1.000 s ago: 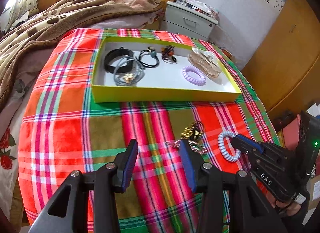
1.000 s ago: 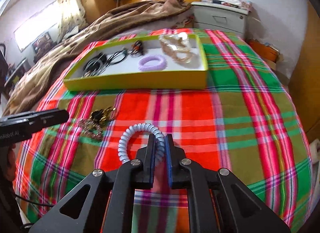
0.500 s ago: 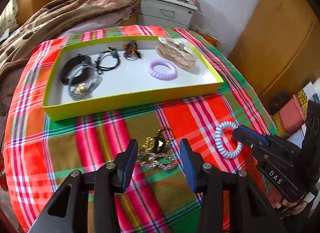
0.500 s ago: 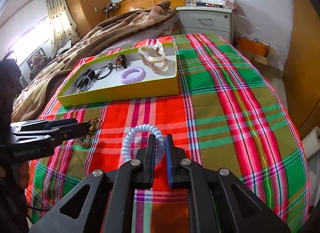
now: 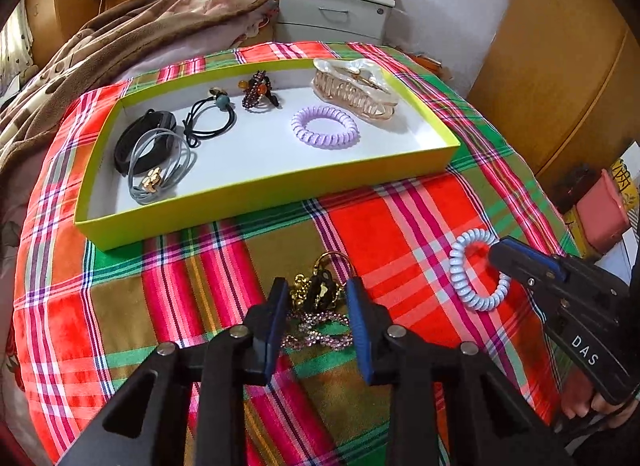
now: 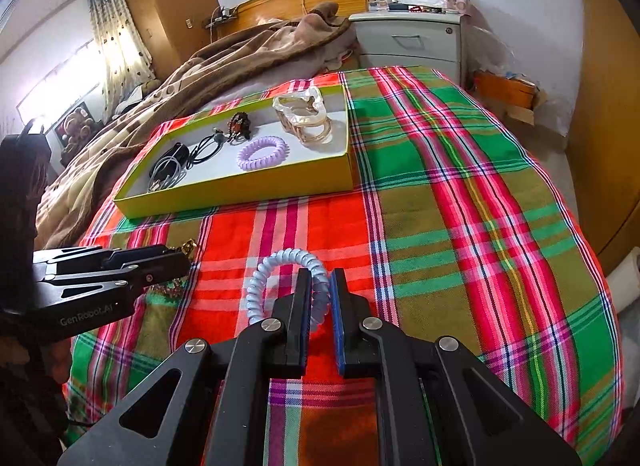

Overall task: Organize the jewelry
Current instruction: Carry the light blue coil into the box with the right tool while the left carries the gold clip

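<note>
The right gripper [image 6: 319, 298] has its jaws pressed narrow on the pale blue coil hair tie [image 6: 276, 278]; the pads clamp the right side of the loop, and the rest of the loop stands out toward 11 o'clock over the plaid cloth [image 6: 460, 193]. The left gripper [image 5: 318, 306] has its jaws closing, about half way; between them lies a tangle of gold and pink chain jewelry [image 5: 320, 298] on the cloth; the pads seem not yet to touch it, though the view here is crowded. In the left wrist view the blue coil tie sits at 3 o'clock from this tangle, with the tip of the right gripper on it.

Beyond the chains, toward 12 o'clock, rests the yellow tray [image 5: 256, 197] with a white floor; inside it, from 9 o'clock to 3 o'clock, lie a black band [image 5: 126, 139] with a grey hair tie [image 5: 160, 169] over it, a black elastic with a bead [image 5: 210, 119], a dark beaded piece [image 5: 258, 91], a purple coil hair tie [image 5: 325, 126] and a translucent claw clip [image 5: 354, 87]; the purple tie is just beside the clip. Behind the tray are a brown blanket [image 5: 120, 37] and a grey nightstand [image 5: 332, 13].
</note>
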{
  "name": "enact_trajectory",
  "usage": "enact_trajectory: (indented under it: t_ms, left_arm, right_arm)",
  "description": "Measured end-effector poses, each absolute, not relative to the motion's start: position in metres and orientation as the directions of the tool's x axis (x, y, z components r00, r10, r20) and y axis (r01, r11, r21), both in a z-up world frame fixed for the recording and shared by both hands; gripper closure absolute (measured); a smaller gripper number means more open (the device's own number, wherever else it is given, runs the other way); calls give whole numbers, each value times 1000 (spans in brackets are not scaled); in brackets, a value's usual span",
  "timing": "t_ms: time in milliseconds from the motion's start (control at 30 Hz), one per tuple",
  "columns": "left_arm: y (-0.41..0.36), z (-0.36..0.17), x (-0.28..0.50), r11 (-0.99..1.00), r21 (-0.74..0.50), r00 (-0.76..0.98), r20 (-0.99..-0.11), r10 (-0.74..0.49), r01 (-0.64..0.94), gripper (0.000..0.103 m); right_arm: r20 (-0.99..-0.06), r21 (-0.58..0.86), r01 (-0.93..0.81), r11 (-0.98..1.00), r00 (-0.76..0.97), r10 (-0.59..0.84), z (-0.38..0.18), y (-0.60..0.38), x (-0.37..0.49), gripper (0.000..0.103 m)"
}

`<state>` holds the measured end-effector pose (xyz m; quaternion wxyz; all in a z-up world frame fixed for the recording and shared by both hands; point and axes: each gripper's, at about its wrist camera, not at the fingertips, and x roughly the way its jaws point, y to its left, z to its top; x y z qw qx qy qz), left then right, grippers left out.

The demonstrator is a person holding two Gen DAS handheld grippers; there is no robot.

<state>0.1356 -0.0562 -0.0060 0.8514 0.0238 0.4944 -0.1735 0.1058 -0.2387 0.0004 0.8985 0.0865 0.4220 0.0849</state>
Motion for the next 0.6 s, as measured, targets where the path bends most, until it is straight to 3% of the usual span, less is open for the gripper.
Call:
enact_trajectory:
  t_ms: [600]
  left_arm:
    - [-47,5,131,941,-154,485,-825,-290,301,76]
  right_arm:
    - [-731,231,-74,970,645,223,7,-241,102,93]
